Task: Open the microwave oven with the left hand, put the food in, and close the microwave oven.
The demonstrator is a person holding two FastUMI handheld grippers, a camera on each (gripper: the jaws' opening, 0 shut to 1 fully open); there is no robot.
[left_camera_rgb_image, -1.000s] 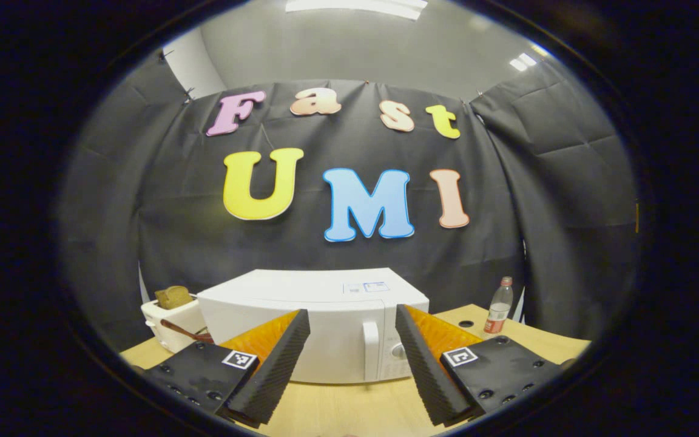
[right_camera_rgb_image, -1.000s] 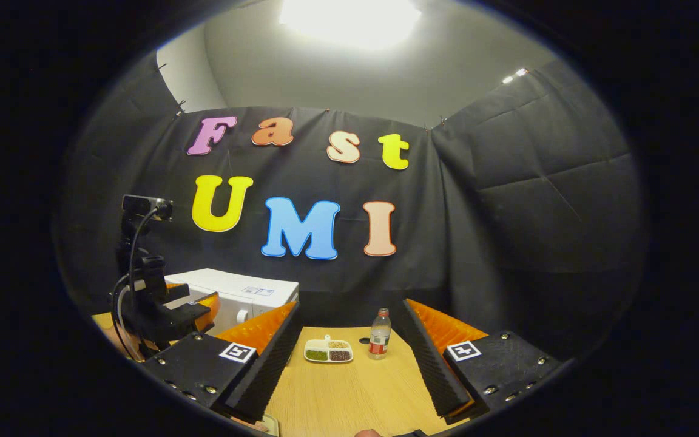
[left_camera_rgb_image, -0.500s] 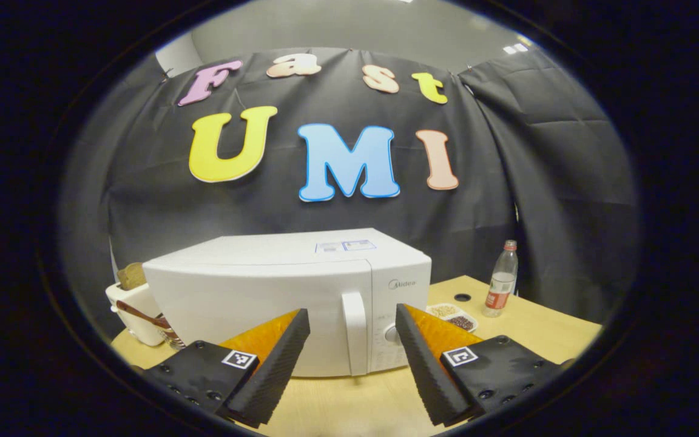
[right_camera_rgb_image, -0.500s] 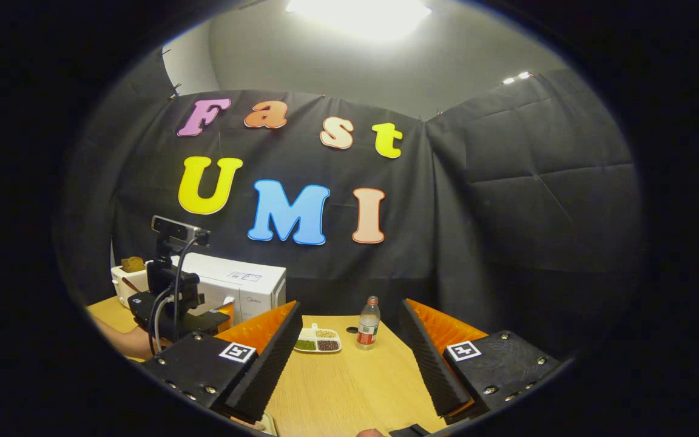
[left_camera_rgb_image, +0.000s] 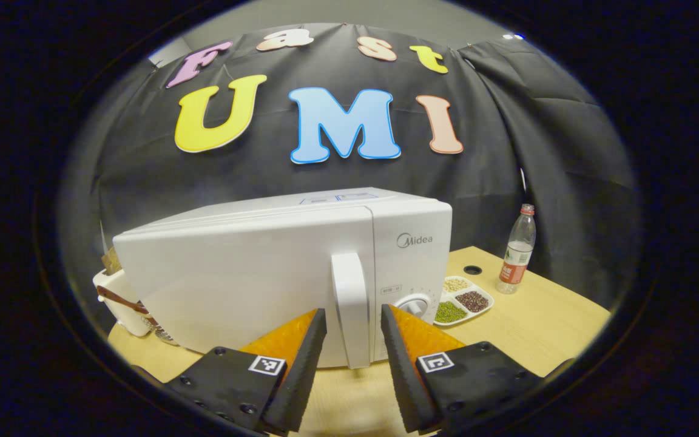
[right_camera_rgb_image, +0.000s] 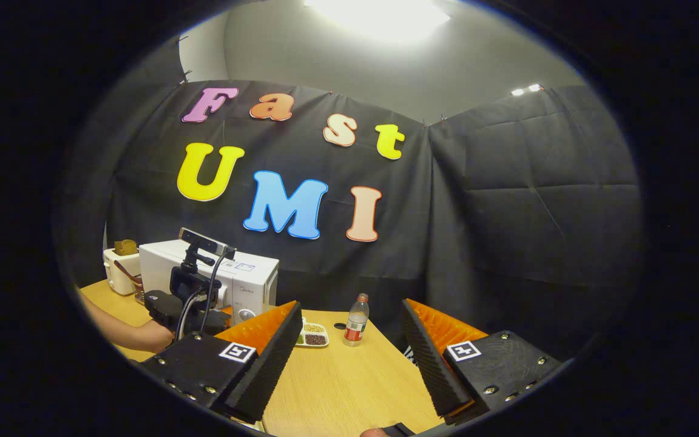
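The white microwave (left_camera_rgb_image: 252, 273) stands on the wooden table (left_camera_rgb_image: 537, 328) with its door shut. My left gripper (left_camera_rgb_image: 352, 314) is open, its fingers on either side of the upright door handle (left_camera_rgb_image: 349, 291), close to it but with small gaps. A divided food tray (left_camera_rgb_image: 462, 300) with green, dark and pale beans lies just right of the microwave. In the right gripper view, my right gripper (right_camera_rgb_image: 351, 303) hovers open and empty over the table, with the tray (right_camera_rgb_image: 312, 335) and microwave (right_camera_rgb_image: 246, 276) ahead to its left. The left gripper (right_camera_rgb_image: 189, 303) reaches at the microwave front there.
A plastic water bottle (left_camera_rgb_image: 516, 249) stands right of the tray, also (right_camera_rgb_image: 357, 320). A white toaster (left_camera_rgb_image: 122, 291) with bread in it sits left of the microwave. A person's forearm (right_camera_rgb_image: 125, 331) extends over the table's left side. Black cloth walls close the back.
My left gripper has moved in toward the microwave and its fingers have narrowed around the door handle. The right gripper has stayed open, shifting only slightly.
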